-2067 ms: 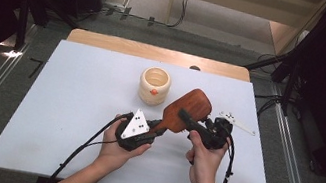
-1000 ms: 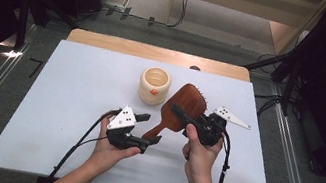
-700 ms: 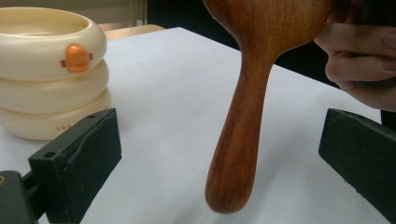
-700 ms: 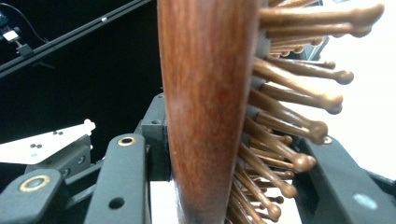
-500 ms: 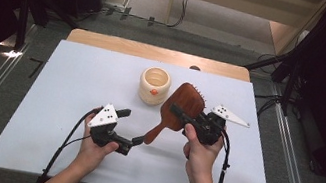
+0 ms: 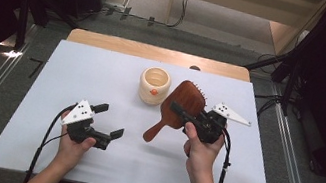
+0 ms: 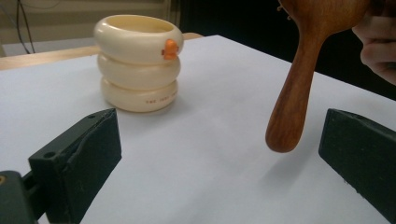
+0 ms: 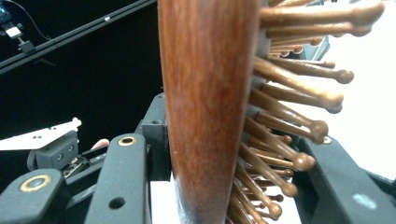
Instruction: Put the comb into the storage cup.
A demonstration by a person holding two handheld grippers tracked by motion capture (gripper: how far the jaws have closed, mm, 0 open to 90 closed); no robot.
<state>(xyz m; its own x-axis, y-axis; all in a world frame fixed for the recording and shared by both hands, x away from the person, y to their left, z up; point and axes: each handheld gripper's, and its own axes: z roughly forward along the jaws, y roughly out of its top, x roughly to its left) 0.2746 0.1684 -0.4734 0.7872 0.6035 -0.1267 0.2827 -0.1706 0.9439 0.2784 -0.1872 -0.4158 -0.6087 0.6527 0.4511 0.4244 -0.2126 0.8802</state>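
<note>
Surface [image 6: 51,82]: one white sheet, carrying everything; a wooden edge shows at 12 o'clock.
Brush [image 6: 182,106]: one wooden paddle brush, held off the surface right of centre, head up toward 12 o'clock, handle slanting down to 7 o'clock; bristles face right in the right gripper view [image 8: 205,93].
Cup [image 6: 154,85]: one cream ringed cup with an orange spot, standing at 12 o'clock of centre, just left of the brush head, not touching it [image 7: 137,63].
Right claw [image 6: 186,118]: clamped across the brush head, one jaw on the smooth back, the other against the bristle side.
Left claw [image 6: 107,121]: jaws wide apart and empty, at 8 o'clock of the brush, the handle tip hanging ahead between the jaw lines in the left gripper view [image 7: 285,135]; its jaws have just been opening, with nothing between them.
Risk, slip: the grip sits on bristles, which give; the brush could twist or drop if the hand tilts.
Risk, knock: the head is near the cup; a swing toward 10 o'clock could topple it.
Risk, miss: the handle is round and sloped; a left claw closing near the tip could squeeze it out.
Count: one surface, one brush, one cup, two claws, two hands.
</note>
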